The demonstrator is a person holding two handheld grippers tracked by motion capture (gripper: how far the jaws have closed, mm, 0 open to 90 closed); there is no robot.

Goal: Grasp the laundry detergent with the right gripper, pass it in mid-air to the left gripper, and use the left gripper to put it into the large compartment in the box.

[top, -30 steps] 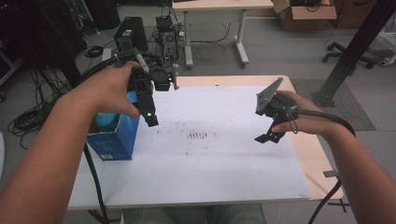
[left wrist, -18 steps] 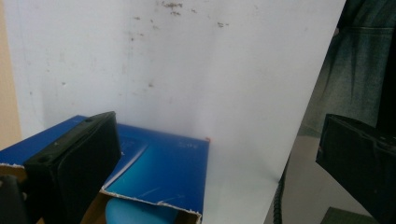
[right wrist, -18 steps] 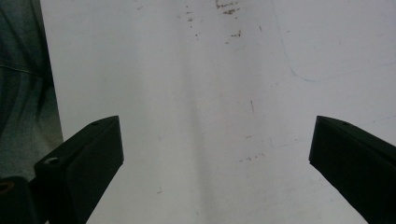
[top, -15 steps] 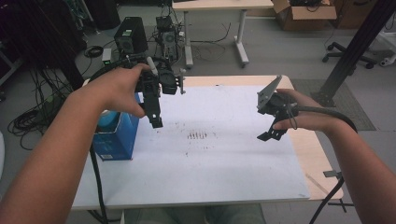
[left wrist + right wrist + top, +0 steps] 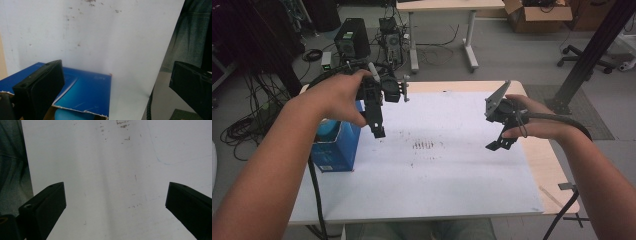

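Blue cardboard box stands at the left edge of the table, on the white sheet that covers most of the top. Box top is open, torn flap edge ragged and pale; inside, a rounded light-blue item, glossy-looking, identity unclear from this angle. Box faces are smooth printed card, deep blue grading to cyan.

Left gripper hangs above the sheet just beside the box's upper right corner, not touching it; jaws spread wide, nothing between them. In the left gripper view the box sits low between the jaws, nearer the left one.

Right gripper hovers over the sheet's right part, well apart from the box; jaws likewise released and empty.

Sheet: matte white, flat, speckled with dark smudges near the centre. Table edge: bare light wood.
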